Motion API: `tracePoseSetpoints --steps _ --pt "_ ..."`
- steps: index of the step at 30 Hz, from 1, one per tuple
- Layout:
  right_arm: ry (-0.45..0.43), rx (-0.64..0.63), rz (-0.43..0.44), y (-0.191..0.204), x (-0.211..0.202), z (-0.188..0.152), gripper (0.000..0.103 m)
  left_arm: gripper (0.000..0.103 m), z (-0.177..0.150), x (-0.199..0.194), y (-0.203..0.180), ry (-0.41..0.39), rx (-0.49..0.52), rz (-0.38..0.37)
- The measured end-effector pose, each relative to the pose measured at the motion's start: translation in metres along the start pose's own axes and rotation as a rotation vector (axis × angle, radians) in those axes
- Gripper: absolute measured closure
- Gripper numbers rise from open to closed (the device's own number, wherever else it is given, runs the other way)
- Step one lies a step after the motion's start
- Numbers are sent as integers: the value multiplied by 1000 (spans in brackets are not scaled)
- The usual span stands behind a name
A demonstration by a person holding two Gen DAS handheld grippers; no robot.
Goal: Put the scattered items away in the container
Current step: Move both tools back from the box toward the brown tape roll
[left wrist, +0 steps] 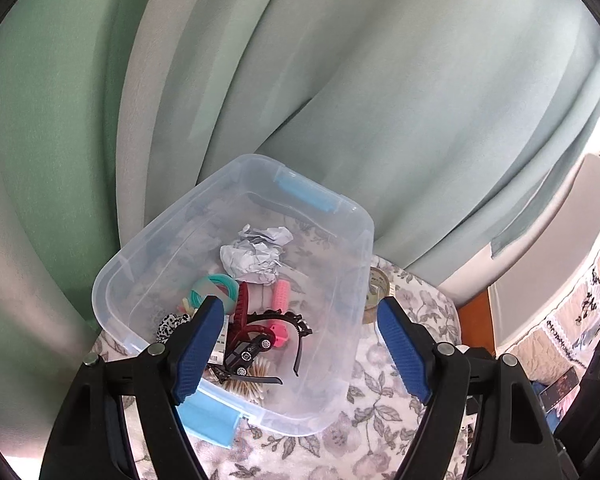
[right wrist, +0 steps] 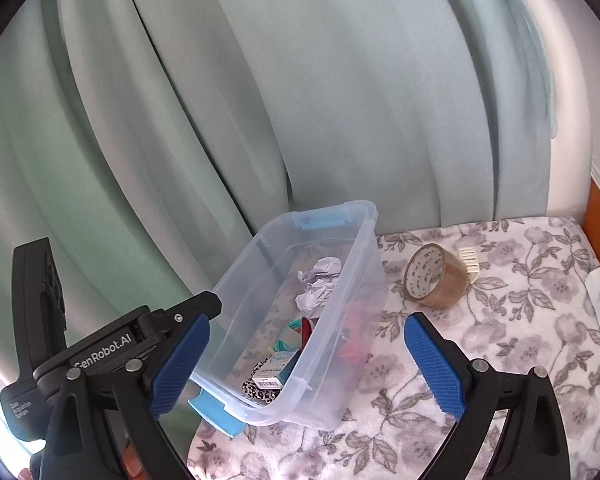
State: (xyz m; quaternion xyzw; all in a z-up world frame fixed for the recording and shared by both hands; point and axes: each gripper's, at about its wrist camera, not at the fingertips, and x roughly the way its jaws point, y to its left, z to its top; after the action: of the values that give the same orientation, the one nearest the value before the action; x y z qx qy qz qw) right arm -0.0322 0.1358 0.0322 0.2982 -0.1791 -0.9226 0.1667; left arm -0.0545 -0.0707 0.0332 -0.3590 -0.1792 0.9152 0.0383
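- Tape roll [right wrist: 436,276] outside the container [right wrist: 364,264], just beside its right wall, on the floral bed cover [right wrist: 500,344] toward the far edge.
- Light, stiff, smooth-faced; best pinched across the ring wall.
- Right gripper [right wrist: 306,364] and left gripper [left wrist: 300,344]: jaws apart, empty.

Ahead of you hangs a pale green curtain [right wrist: 300,100], falling in broad, soft folds and filling most of both views. Daylight glows through it, brighter toward the right side. Below it you see a floral blanket [right wrist: 520,320], white with grey leaves and blossoms, spread over the surface under you. At its far right edge a strip of orange-brown wood [right wrist: 598,216] peeks out. In the left wrist view, off to the right, a patterned quilt [left wrist: 572,320] with lace trim lies beyond a white rounded panel [left wrist: 560,240].
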Motion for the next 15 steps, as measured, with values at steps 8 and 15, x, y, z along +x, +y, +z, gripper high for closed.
tracePoseSetpoints --steps 8,15 --pt "-95 43 -41 -33 -45 2 3 16 -15 -13 -51 -23 131 21" --pt "-157 48 -88 -57 -77 -1 3 9 -34 -23 -87 -78 201 15"
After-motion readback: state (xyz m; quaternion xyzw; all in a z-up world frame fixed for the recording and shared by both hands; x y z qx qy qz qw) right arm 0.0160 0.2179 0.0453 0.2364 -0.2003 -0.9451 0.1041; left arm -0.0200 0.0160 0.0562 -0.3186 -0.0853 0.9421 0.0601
